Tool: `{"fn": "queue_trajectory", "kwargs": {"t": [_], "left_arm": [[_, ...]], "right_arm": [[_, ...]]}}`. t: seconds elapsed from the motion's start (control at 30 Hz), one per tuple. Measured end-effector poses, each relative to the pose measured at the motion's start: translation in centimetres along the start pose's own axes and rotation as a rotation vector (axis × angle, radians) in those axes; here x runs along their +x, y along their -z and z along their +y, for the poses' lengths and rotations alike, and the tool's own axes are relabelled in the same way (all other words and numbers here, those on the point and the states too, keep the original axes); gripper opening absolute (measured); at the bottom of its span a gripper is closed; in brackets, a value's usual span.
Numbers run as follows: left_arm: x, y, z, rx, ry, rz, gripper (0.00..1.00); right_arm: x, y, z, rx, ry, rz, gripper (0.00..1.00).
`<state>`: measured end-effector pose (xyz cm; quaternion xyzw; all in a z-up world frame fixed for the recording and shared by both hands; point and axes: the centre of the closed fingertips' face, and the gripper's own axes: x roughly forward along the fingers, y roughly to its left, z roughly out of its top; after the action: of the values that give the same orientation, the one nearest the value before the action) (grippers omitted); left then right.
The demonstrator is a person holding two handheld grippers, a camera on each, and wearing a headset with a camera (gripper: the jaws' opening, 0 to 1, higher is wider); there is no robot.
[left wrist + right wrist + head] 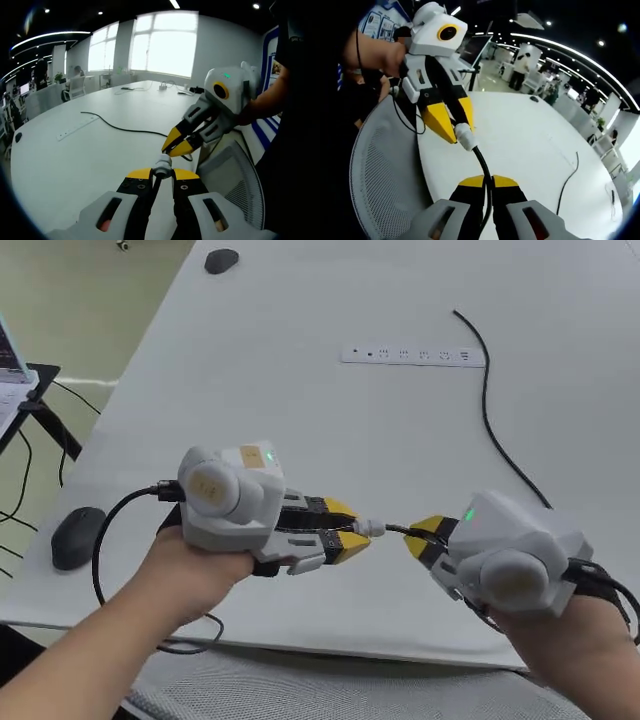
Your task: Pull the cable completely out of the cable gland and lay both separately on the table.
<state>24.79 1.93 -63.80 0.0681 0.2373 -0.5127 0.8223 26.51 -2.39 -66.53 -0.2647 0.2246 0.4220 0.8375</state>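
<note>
A small white cable gland (372,528) sits between the yellow tips of my left gripper (362,530), which is shut on it above the table's near edge. The gland (162,163) also pokes out past the left jaws in the left gripper view. A black cable (397,531) runs from the gland into my right gripper (422,537), shut on the cable a short way off. In the right gripper view the cable (484,165) rises from my shut jaws up to the gland (463,135) held by the left gripper (451,132). The right gripper (177,145) faces the left one.
A white power strip (412,356) lies far out on the white table (300,400), with a black cord (492,420) curving toward the right hand. A black mouse (221,260) sits at the far end, another mouse (76,536) at the left edge. A mesh chair (385,170) stands below.
</note>
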Motion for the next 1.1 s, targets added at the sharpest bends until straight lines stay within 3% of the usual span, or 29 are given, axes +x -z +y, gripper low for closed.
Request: {"fn": "queue_trajectory", "kwargs": {"t": [0.2, 0.33, 0.63, 0.83, 0.93, 1.03, 1.1], "left_arm": [[-0.1, -0.3, 0.0, -0.007, 0.002, -0.009, 0.15], [-0.2, -0.5, 0.0, -0.001, 0.004, -0.006, 0.15], [0.2, -0.4, -0.3, 0.008, 0.016, 0.004, 0.15], [0.4, -0.3, -0.6, 0.012, 0.023, 0.009, 0.15], [0.4, -0.2, -0.6, 0.011, 0.024, 0.009, 0.15], [0.4, 0.0, -0.6, 0.004, 0.026, 0.014, 0.15], [0.3, 0.0, -0.6, 0.005, 0.025, 0.015, 0.15]], "right_arm": [[-0.1, 1.2, -0.6, 0.107, 0.016, -0.005, 0.0], [-0.1, 2.0, -1.0, 0.137, 0.034, 0.001, 0.0], [-0.1, 4.5, -2.0, 0.244, 0.071, 0.063, 0.0], [0.2, 6.4, -2.2, 0.394, 0.079, 0.098, 0.0], [0.2, 7.0, -2.4, 0.396, 0.092, 0.109, 0.0], [0.4, 7.7, -2.2, 0.466, 0.086, 0.128, 0.0], [0.4, 7.6, -2.4, 0.468, 0.083, 0.12, 0.0]]}}
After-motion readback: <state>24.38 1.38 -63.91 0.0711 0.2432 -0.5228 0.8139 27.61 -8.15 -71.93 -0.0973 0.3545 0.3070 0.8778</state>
